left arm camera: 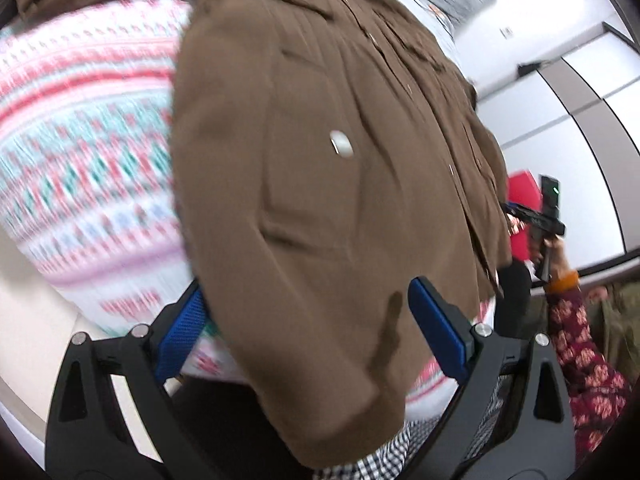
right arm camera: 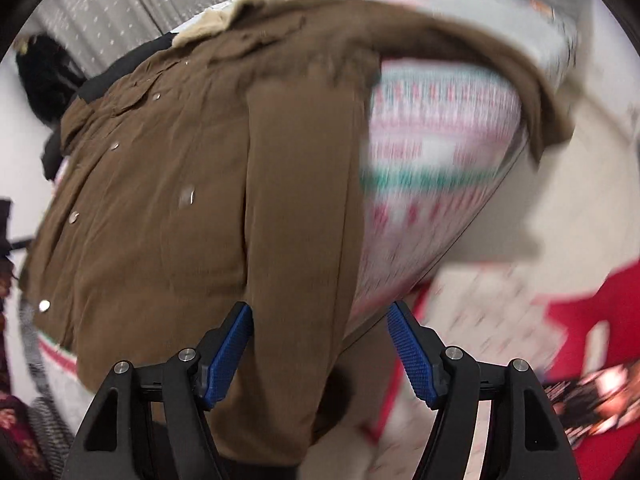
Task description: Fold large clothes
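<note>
Your left gripper (left arm camera: 308,332) has its jaws wide apart, with the brown coat (left arm camera: 320,160) lying between the blue pads (left arm camera: 438,330), not pressed. Your right gripper (right arm camera: 320,354) is also apart over the coat's sleeve (right arm camera: 296,240). The patterned cover (left arm camera: 80,152) lies at nine o'clock from the coat.

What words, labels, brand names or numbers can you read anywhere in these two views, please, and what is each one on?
None can be read in either view.
The brown coat shows only plain snaps, no visible tag.
The patterned cover under it carries knit-style motifs, no lettering.
A small wall plate is too small and blurred to read.
The red item has pale marks, too blurred to tell.
</note>
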A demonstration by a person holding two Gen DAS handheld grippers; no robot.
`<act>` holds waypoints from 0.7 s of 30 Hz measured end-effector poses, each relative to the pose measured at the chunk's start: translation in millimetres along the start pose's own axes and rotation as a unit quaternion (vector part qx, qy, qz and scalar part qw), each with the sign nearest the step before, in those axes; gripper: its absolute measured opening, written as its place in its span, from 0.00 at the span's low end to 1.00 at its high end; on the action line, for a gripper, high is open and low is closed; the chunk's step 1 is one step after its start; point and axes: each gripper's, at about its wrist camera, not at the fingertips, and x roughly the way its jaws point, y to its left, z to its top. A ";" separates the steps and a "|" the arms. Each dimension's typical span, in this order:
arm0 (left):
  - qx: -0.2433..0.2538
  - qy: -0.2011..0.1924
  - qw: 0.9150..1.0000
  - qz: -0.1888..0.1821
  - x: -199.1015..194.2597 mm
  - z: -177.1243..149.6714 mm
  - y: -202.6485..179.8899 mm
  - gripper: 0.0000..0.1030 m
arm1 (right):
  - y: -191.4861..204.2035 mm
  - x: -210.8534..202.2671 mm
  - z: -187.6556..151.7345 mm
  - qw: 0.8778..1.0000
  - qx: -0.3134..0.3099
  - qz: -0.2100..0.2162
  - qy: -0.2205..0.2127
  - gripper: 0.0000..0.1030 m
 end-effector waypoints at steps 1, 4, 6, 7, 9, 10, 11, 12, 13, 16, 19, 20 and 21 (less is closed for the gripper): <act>0.009 0.001 1.000 0.000 2.5 -6.6 -5.5 0.94 | -1.9 2.9 -5.7 1.000 0.011 0.020 0.006 0.69; 0.019 0.007 1.000 -0.008 5.2 -15.9 -19.2 0.80 | 5.5 12.0 -16.8 0.998 0.022 0.053 0.019 0.63; 0.016 0.015 1.000 -0.013 3.4 -22.0 -28.9 0.47 | 17.8 10.6 -19.3 0.997 0.017 0.073 0.021 0.11; 0.011 0.019 1.000 0.003 0.7 -24.5 -34.6 0.34 | 25.2 4.1 -17.0 0.998 0.004 0.064 0.018 0.09; 0.013 -0.003 1.000 0.010 -14.5 -24.5 -49.2 0.24 | 49.0 -13.9 -14.4 0.999 -0.038 0.011 0.008 0.07; 0.024 -0.026 0.999 0.008 -29.5 -24.1 -59.2 0.21 | 56.5 -23.9 -13.1 0.999 -0.046 0.004 -0.001 0.07; 0.029 -0.045 0.999 0.000 -40.5 -25.1 -66.7 0.19 | 64.3 -40.0 -11.5 0.999 -0.050 -0.001 -0.018 0.07; 0.033 -0.075 0.996 -0.018 -61.0 -24.4 -75.2 0.19 | 69.2 -53.5 -11.4 0.998 -0.051 -0.003 -0.034 0.06; 0.035 -0.096 0.994 -0.030 -76.1 -23.2 -81.3 0.18 | 73.6 -74.3 -9.8 0.997 -0.049 -0.001 -0.055 0.06; 0.056 -0.101 0.993 -0.023 -93.4 -22.8 -96.7 0.18 | 83.2 -115.0 -8.5 0.996 -0.045 -0.009 -0.080 0.06; 0.080 -0.043 0.994 0.058 -71.4 -33.3 -94.3 0.21 | 83.7 -115.7 -11.0 0.997 -0.043 -0.038 -0.046 0.06; 0.082 -0.018 0.992 0.092 -56.2 -36.1 -90.2 0.25 | 80.6 -106.1 -14.7 0.998 -0.038 -0.053 -0.023 0.07; 0.078 0.002 0.990 0.116 -44.0 -38.6 -86.8 0.27 | 75.4 -98.8 -19.1 0.997 -0.036 -0.069 -0.004 0.07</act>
